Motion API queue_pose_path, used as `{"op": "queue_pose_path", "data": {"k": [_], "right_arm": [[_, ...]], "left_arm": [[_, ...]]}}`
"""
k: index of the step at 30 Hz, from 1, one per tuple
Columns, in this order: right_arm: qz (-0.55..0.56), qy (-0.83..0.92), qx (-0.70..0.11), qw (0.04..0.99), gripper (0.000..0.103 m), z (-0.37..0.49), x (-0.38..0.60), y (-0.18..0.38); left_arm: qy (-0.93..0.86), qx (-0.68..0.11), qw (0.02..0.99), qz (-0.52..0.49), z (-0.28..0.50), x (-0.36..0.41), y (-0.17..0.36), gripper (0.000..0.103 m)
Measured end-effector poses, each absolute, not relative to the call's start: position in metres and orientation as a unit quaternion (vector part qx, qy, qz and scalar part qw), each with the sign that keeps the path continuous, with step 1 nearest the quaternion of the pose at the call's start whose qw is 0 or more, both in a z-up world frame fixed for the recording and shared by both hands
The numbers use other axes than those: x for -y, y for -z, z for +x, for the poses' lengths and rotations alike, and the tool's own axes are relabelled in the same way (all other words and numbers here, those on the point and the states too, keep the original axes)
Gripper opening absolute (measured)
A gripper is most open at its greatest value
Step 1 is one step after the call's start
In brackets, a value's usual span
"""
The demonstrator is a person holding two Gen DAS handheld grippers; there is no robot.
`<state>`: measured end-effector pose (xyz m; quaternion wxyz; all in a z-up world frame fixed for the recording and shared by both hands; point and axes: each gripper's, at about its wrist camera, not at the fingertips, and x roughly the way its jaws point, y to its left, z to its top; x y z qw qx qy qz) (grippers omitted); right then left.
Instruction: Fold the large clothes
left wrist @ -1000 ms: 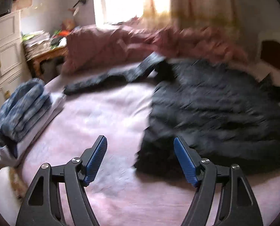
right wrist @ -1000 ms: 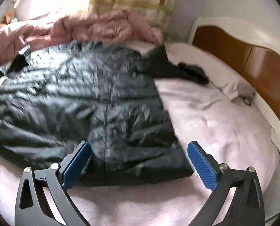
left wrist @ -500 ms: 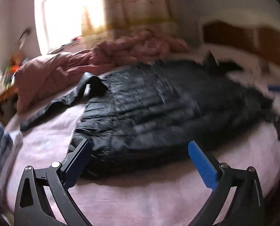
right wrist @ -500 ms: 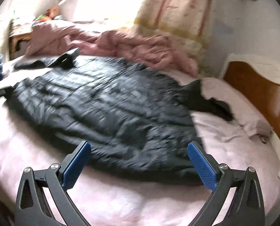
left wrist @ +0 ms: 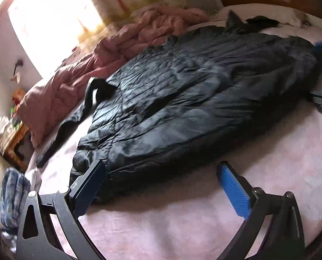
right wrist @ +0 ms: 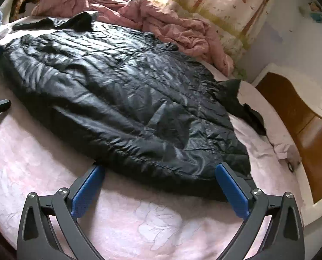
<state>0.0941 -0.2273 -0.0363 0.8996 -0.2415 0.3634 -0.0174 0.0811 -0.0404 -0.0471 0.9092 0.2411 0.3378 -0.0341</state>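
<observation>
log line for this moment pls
phase: pre-grasp | left gripper: open, at jacket hem | right gripper: open, at hem | black quilted jacket: flat on pink bed sheet, unfolded

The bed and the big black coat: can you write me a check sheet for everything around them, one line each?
Surface: pink bed sheet with a flower print, lightly wrinkled.
Job's things: black puffy coat spread flat, not yet folded; one sleeve trails toward the dresser side.
Clutter: crumpled pink blanket behind the coat; small dark cloth near the headboard; folded blue clothes at the bed edge.
Grippers: left gripper open at the coat's hem corner; right gripper open at the hem's other end; neither holds anything.
Cables: nothing seen.
Surroundings: bright window, curtain, wooden headboard, cluttered side table.
</observation>
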Motion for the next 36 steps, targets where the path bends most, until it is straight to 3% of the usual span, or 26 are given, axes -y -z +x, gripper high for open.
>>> {"op": "queue_pose_path", "data": {"k": [14, 19, 22, 23, 25, 27, 30, 36], "right_arm": [[-0.138, 0.093, -0.383, 0.909, 0.103, 0.123, 0.294, 0.032], [-0.118, 0.095, -0.372, 0.916, 0.103, 0.123, 0.304, 0.028], [-0.120, 0.100, -0.367, 0.917, 0.103, 0.123, 0.305, 0.028], [-0.117, 0.099, -0.362, 0.919, 0.099, 0.122, 0.306, 0.027], [-0.108, 0.086, -0.352, 0.926, 0.077, 0.118, 0.306, 0.025], [-0.094, 0.064, -0.344, 0.932, 0.046, 0.115, 0.306, 0.023], [-0.089, 0.053, -0.327, 0.939, 0.031, 0.109, 0.302, 0.016], [-0.074, 0.044, -0.310, 0.947, 0.024, 0.094, 0.303, -0.006]], "left_arm": [[-0.052, -0.346, 0.922, 0.165, 0.111, -0.008, 0.047, 0.100], [-0.047, -0.354, 0.921, 0.152, 0.110, -0.013, 0.048, 0.076], [-0.033, -0.340, 0.931, 0.127, 0.102, -0.016, 0.042, 0.055], [-0.028, -0.335, 0.934, 0.122, 0.099, -0.016, 0.039, 0.045], [-0.022, -0.326, 0.937, 0.121, 0.095, -0.014, 0.035, 0.034], [-0.022, -0.320, 0.938, 0.129, 0.091, -0.009, 0.033, 0.028], [-0.024, -0.304, 0.941, 0.144, 0.081, -0.001, 0.026, 0.024], [-0.049, -0.317, 0.932, 0.166, 0.058, 0.009, 0.005, 0.024]]}}
